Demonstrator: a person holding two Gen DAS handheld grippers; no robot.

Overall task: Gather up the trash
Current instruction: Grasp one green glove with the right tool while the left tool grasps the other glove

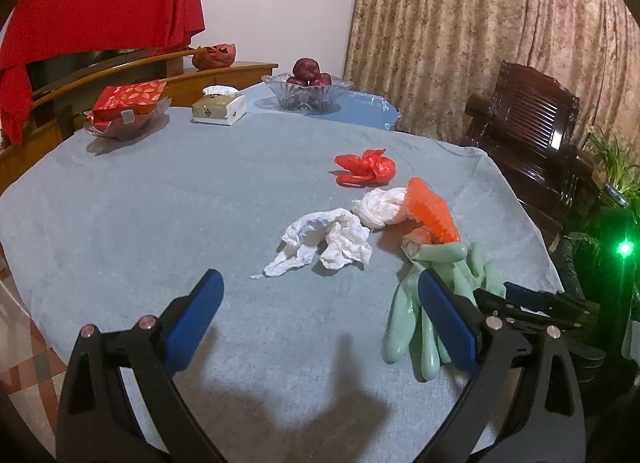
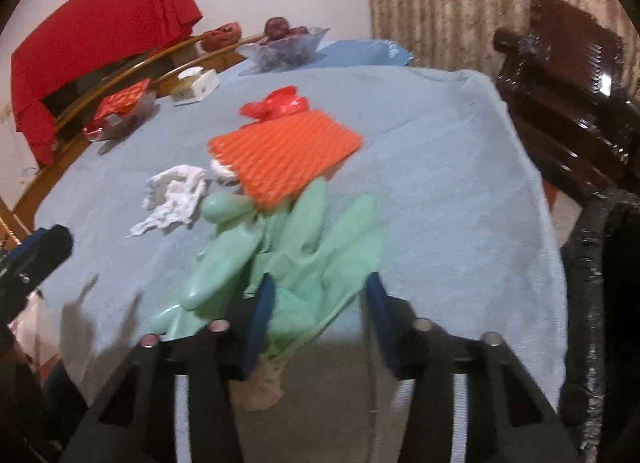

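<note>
Trash lies on the blue-grey tablecloth (image 1: 160, 203): a crumpled white tissue (image 1: 324, 241), a white tissue ball (image 1: 380, 207), an orange foam net (image 1: 432, 211), a red plastic bag (image 1: 364, 167) and a pale green rubber glove (image 1: 420, 327). My left gripper (image 1: 318, 277) is open just short of the crumpled tissue, with only cloth between its blue pads. In the right wrist view my right gripper (image 2: 320, 281) sits at the table's near edge. Its jaws stand apart around the cuff of the glove (image 2: 304, 255), which spans the gap. The net (image 2: 284, 151) lies over the glove's fingers.
At the back stand a glass bowl of apples (image 1: 308, 91), a tissue box (image 1: 218, 105) and a glass dish with a red packet (image 1: 128, 115). A dark wooden chair (image 1: 532, 123) is close to the table's right edge. A beige scrap (image 2: 260, 383) hangs below the cuff.
</note>
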